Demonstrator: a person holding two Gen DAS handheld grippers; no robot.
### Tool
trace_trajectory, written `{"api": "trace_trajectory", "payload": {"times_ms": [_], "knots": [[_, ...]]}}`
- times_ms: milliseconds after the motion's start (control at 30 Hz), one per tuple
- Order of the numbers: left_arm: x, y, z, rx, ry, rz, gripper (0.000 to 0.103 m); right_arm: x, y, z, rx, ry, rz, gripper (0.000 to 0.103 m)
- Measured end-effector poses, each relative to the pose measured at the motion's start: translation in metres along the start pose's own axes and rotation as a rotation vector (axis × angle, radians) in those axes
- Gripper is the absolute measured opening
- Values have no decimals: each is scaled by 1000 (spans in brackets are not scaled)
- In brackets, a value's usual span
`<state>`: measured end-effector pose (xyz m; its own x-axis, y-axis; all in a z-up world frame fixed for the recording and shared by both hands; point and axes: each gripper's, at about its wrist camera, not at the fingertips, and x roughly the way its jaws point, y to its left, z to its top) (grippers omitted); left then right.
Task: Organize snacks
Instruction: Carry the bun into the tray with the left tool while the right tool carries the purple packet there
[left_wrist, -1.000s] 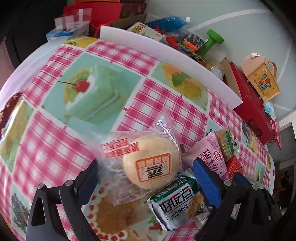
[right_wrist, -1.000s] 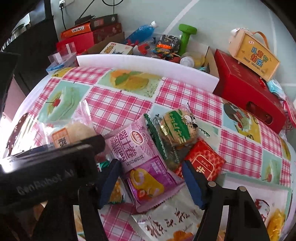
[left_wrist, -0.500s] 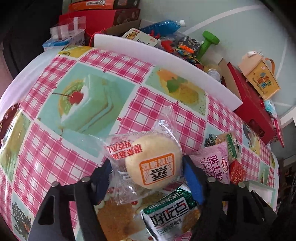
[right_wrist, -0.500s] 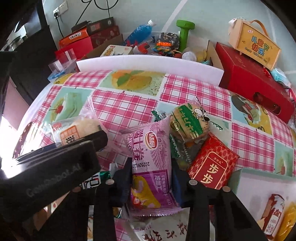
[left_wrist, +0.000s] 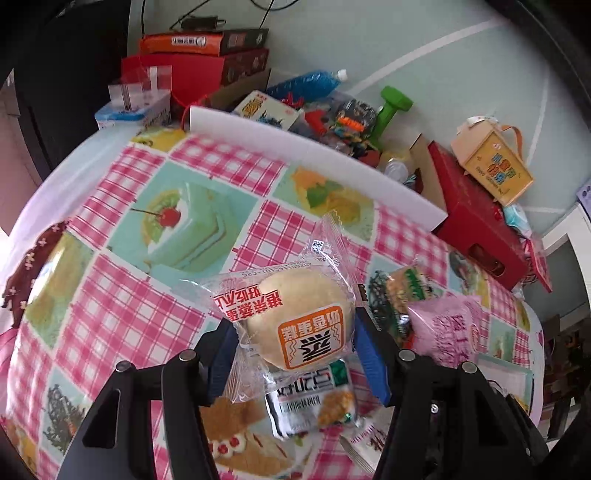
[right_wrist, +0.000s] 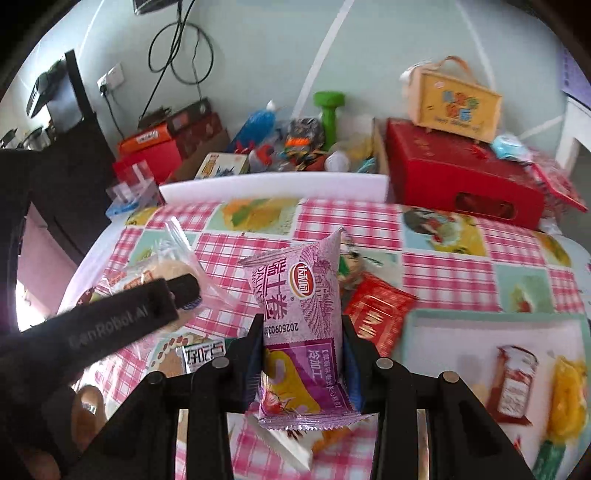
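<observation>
My left gripper (left_wrist: 295, 350) is shut on a clear-wrapped round bun (left_wrist: 299, 317) with an orange label, held just above the checked tablecloth. In the right wrist view the same bun (right_wrist: 166, 273) shows at the left behind the left gripper's black body. My right gripper (right_wrist: 303, 354) is shut on a purple Swiss roll packet (right_wrist: 295, 321), lifted upright off the table; in the left wrist view that purple packet (left_wrist: 447, 328) hangs at the right. A green-and-white snack pack (left_wrist: 314, 395) lies below the bun. A red packet (right_wrist: 376, 314) and a green packet (left_wrist: 410, 288) lie on the cloth.
The table (left_wrist: 140, 302) has a pink checked cloth with cake pictures. Behind its white back edge (right_wrist: 273, 184) stand red boxes (right_wrist: 458, 177), a yellow carry box (right_wrist: 454, 99), a green dumbbell (right_wrist: 328, 110), a blue bottle (left_wrist: 306, 83) and toys. A pale tray with more snacks (right_wrist: 417, 321) sits at the right.
Both grippers went from open to shut on their packets and lifted them: the left on the bun, the right on the purple packet, which now stands upright off the cloth.
</observation>
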<state>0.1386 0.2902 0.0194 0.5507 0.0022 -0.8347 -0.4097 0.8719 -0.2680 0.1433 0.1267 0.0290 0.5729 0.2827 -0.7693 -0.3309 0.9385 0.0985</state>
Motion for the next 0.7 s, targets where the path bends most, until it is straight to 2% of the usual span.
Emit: {"api": "trace_trajectory", "payload": {"times_ms": [400, 700], "knots": [[-30, -46, -27, 53, 31, -79, 62, -54, -52, -28, 146, -43, -115, 40], [-45, -105, -53, 180, 42, -157, 62, -79, -113, -47, 275, -45, -218, 40]]}}
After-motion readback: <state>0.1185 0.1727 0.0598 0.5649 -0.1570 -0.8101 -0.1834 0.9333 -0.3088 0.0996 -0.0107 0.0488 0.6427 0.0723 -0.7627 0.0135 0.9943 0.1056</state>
